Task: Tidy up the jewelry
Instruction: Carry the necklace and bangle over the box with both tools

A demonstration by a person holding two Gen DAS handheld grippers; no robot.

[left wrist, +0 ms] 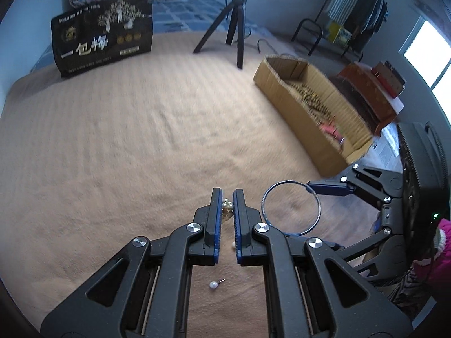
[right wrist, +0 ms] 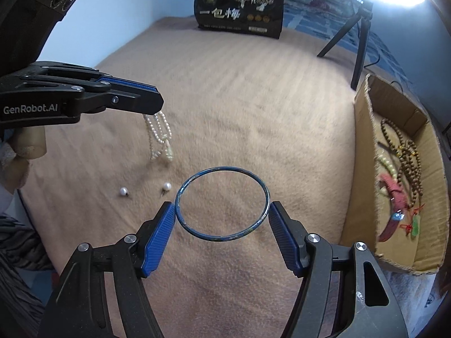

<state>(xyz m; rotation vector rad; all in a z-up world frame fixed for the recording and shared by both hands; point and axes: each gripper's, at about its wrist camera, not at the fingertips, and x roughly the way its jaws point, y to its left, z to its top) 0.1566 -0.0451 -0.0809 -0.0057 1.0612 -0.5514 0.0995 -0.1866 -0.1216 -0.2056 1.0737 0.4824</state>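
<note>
My right gripper [right wrist: 221,211] is shut on a thin blue bangle [right wrist: 222,171], one pad on each side, holding it above the tan blanket; the bangle also shows in the left wrist view [left wrist: 320,205]. My left gripper [left wrist: 227,197] is shut on a pearl necklace [right wrist: 159,135], which hangs from its tips [right wrist: 153,107] with its lower end near the blanket; beads [left wrist: 227,205] show between its pads. Two loose pearl earrings [right wrist: 124,191] [right wrist: 167,187] lie on the blanket; one shows below the left gripper [left wrist: 213,284].
An open cardboard box [right wrist: 363,152] at the right holds brown bead strings [right wrist: 408,157] and a red bracelet [right wrist: 390,188]; it also shows in the left wrist view [left wrist: 282,84]. A black bag [right wrist: 239,11] and a tripod [right wrist: 360,36] stand at the back.
</note>
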